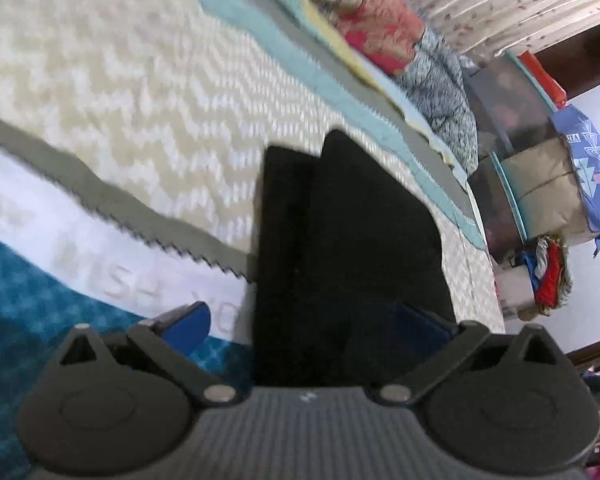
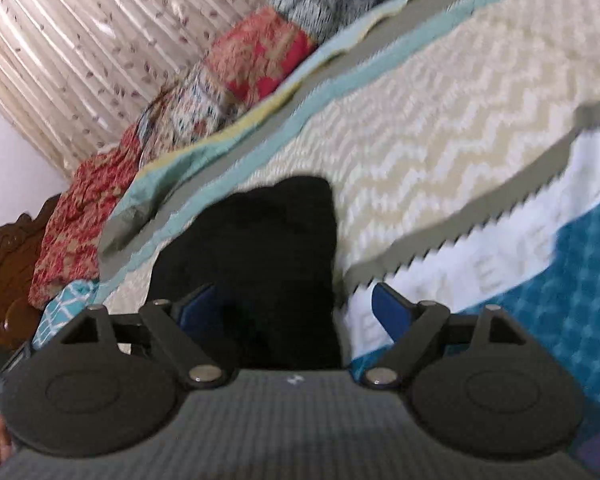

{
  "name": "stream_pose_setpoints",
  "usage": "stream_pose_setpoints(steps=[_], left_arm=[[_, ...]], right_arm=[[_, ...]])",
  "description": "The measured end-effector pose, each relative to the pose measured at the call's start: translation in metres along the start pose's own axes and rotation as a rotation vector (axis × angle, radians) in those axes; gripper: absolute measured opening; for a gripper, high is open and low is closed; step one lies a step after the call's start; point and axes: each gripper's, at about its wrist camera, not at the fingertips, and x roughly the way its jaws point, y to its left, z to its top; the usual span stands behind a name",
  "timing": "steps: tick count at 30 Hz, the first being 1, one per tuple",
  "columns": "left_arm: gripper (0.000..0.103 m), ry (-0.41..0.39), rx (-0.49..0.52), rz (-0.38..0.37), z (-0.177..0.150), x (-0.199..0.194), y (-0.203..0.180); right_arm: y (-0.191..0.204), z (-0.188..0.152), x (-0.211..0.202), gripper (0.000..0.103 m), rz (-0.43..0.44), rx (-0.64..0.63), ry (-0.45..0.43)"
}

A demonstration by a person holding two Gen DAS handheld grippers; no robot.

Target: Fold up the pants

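Pants (image 1: 340, 240), black and without visible markings, are lying folded into a compact, roughly rectangular stack on the bed (image 1: 140, 100), resting on its cream zigzag-patterned cover near the teal border. Layered edges are showing along the far end. The left tool (image 1: 304, 320) is standing released, blue fingers (image 1: 188, 320) spread, gripping nothing. The right tool (image 2: 292, 312) is likewise standing released over the near end of the pants (image 2: 260, 248).

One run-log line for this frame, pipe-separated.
pants: black, lying on bedspread | left gripper: open, over pants | right gripper: open, over pants | fold: unclear
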Motion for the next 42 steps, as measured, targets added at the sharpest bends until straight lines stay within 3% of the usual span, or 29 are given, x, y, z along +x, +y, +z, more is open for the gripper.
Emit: stream_pose_setpoints(steps=[2, 4, 5, 6, 8, 9, 11, 14, 18, 21, 23, 26, 28, 29, 30, 31, 32, 34, 38, 42], left_arm=[[0.103, 0.038, -0.01, -0.026, -0.002, 0.023, 0.003], [0.1, 0.006, 0.035, -0.052, -0.007, 0.035, 0.0], [0.075, 0.006, 0.069, -0.062, -0.01, 0.04, -0.005], [0.066, 0.012, 0.073, -0.045, -0.011, 0.042, -0.01], [0.038, 0.009, 0.028, -0.045, -0.006, 0.035, -0.014], [0.033, 0.0, -0.003, -0.091, -0.002, 0.025, -0.016], [0.032, -0.054, 0.029, -0.148, 0.01, 0.0, -0.029], [0.032, -0.161, 0.162, -0.164, 0.035, -0.031, -0.058], [0.033, -0.292, 0.368, -0.068, 0.079, -0.043, -0.093], [0.033, -0.348, 0.439, 0.001, 0.117, -0.026, -0.106], [0.033, -0.371, 0.445, 0.036, 0.136, -0.013, -0.104], [0.038, -0.369, 0.414, 0.134, 0.166, 0.04, -0.084], [0.038, -0.293, 0.324, 0.253, 0.177, 0.085, -0.059], [0.047, -0.24, 0.259, 0.328, 0.181, 0.107, -0.044], [0.055, -0.238, 0.216, 0.348, 0.179, 0.116, -0.033], [0.061, -0.27, 0.173, 0.323, 0.176, 0.117, -0.026], [0.062, -0.29, 0.145, 0.293, 0.172, 0.113, -0.022], [0.063, -0.29, 0.139, 0.293, 0.168, 0.11, -0.025], [0.061, -0.266, 0.135, 0.354, 0.155, 0.087, -0.043], [0.066, -0.278, 0.227, 0.484, 0.127, 0.05, -0.069]], right_arm=[[0.004, -0.005, 0.013, 0.086, 0.026, 0.004, 0.042], [0.007, -0.007, 0.02, 0.085, 0.063, 0.037, 0.062], [0.012, -0.007, 0.022, 0.08, 0.079, 0.051, 0.07], [0.02, -0.005, 0.023, 0.06, 0.093, 0.046, 0.078], [0.046, -0.001, 0.018, 0.052, 0.08, -0.037, 0.063], [0.057, 0.003, 0.013, 0.049, 0.087, -0.083, 0.051], [0.082, 0.014, 0.002, 0.047, 0.14, -0.168, -0.003], [0.112, 0.042, -0.003, 0.046, 0.216, -0.254, -0.105], [0.142, 0.088, 0.027, 0.046, 0.273, -0.364, -0.192], [0.153, 0.115, 0.057, 0.046, 0.274, -0.452, -0.266], [0.153, 0.133, 0.09, 0.046, 0.258, -0.484, -0.297], [0.126, 0.138, 0.138, 0.05, 0.183, -0.472, -0.288], [0.104, 0.136, 0.187, 0.054, 0.049, -0.426, -0.183], [0.095, 0.133, 0.208, 0.054, -0.015, -0.41, -0.109], [0.083, 0.127, 0.224, 0.058, -0.083, -0.388, -0.046], [0.073, 0.123, 0.221, 0.07, -0.075, -0.358, -0.071], [0.067, 0.121, 0.214, 0.072, -0.035, -0.325, -0.097], [0.065, 0.124, 0.208, 0.077, -0.019, -0.337, -0.066], [0.075, 0.125, 0.183, 0.077, -0.072, -0.388, -0.077], [0.081, 0.104, 0.132, 0.085, -0.087, -0.369, -0.111]])
